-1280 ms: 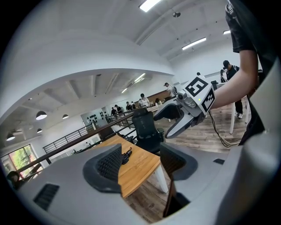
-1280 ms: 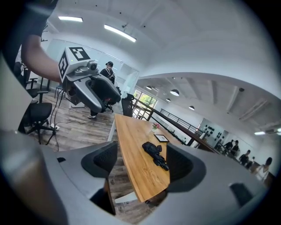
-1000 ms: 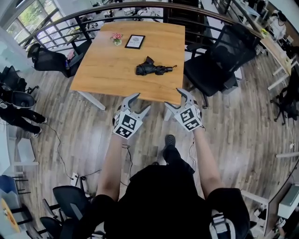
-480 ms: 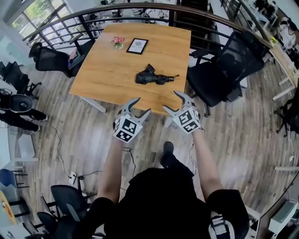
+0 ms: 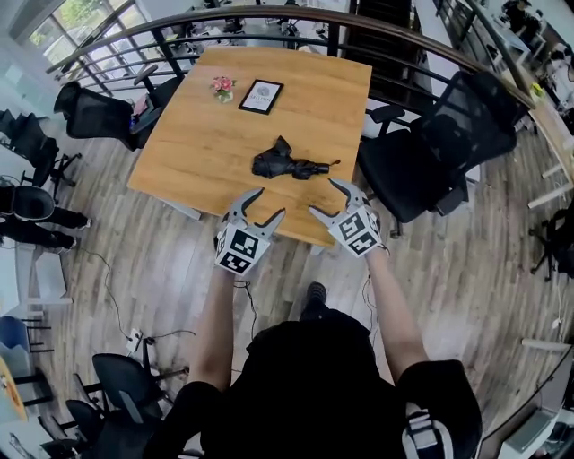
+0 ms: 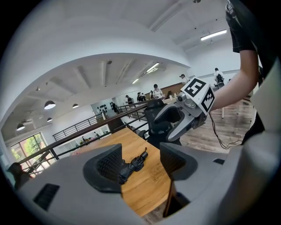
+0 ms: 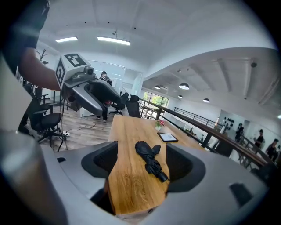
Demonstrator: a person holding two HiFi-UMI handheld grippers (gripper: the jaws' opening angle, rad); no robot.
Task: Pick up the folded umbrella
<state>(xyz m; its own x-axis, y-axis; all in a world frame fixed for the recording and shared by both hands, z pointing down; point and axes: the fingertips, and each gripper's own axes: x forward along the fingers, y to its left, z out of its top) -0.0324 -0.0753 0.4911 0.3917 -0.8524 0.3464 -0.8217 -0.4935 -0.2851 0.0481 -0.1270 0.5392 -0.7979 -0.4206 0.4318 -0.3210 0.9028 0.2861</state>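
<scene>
A black folded umbrella [image 5: 285, 165] lies on the wooden table [image 5: 206, 134], handle end toward the right edge. My left gripper [image 5: 258, 203] hovers open at the table's near edge, nothing between its jaws. Beside it my right gripper [image 5: 331, 196] is open too, also empty, a short way from the umbrella. Through the left gripper view the umbrella [image 6: 134, 164] shows between the jaws, farther along the tabletop. In the right gripper view the umbrella [image 7: 151, 160] lies ahead on the table [image 7: 129, 176], with the left gripper [image 7: 103, 97] at upper left.
A picture frame [image 5: 261, 96] and a small pink flower pot [image 5: 222, 87] stand at the table's far side. Black office chairs sit at the right [image 5: 448, 143] and far left [image 5: 99, 112]. A curved railing [image 5: 269, 18] runs behind the table.
Both grippers have moved forward, from over the floor to the table's near edge, closer to the umbrella. Their jaws stay open.
</scene>
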